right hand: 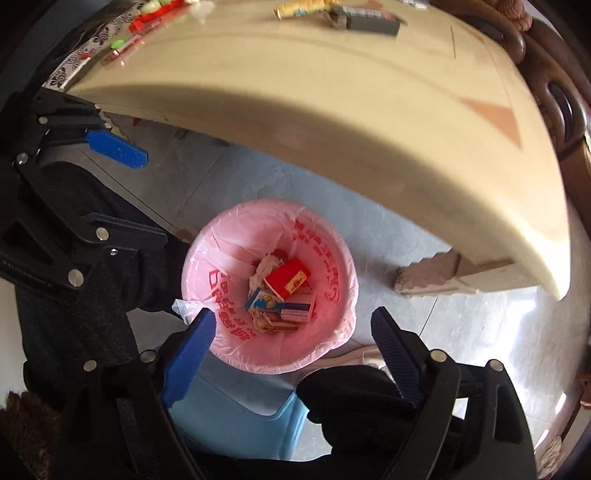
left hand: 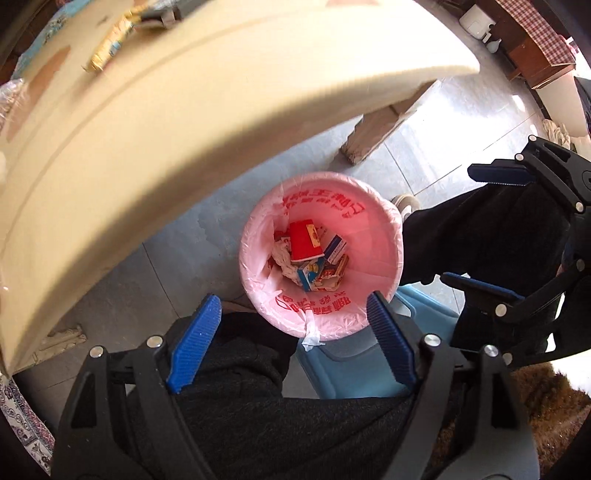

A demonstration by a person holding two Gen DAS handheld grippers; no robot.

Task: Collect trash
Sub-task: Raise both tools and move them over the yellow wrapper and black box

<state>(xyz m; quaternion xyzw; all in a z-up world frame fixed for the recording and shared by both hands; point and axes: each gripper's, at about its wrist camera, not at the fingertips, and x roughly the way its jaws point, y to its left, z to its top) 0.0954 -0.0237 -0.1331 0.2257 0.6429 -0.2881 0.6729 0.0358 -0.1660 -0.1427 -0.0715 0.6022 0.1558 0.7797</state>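
Observation:
A bin lined with a pink bag (left hand: pixel 373 229) (right hand: pixel 229 251) stands on the floor below the table edge. Inside lie a red paper cup (left hand: pixel 304 242), small cartons (left hand: pixel 312 275) (right hand: pixel 291 308), a red box (right hand: pixel 286 278) and crumpled white paper (right hand: pixel 264 271). My left gripper (left hand: pixel 295 325) is open and empty above the bin's near rim; it also shows in the right wrist view (right hand: pixel 122 188). My right gripper (right hand: pixel 293 336) is open and empty above the bin; it also shows in the left wrist view (left hand: pixel 484 229).
The cream table (left hand: pixel 184 129) (right hand: pixel 332 110) overhangs the bin. On it lie a yellow wrapper (left hand: pixel 110 42) (right hand: pixel 299 7), a dark grey box (right hand: pixel 373 18) and red-green wrappers (right hand: pixel 147 18). A table leg (left hand: pixel 380 127) (right hand: pixel 432 275), a blue stool (right hand: pixel 236 410) and the person's dark-clothed legs (left hand: pixel 295 435) surround the bin.

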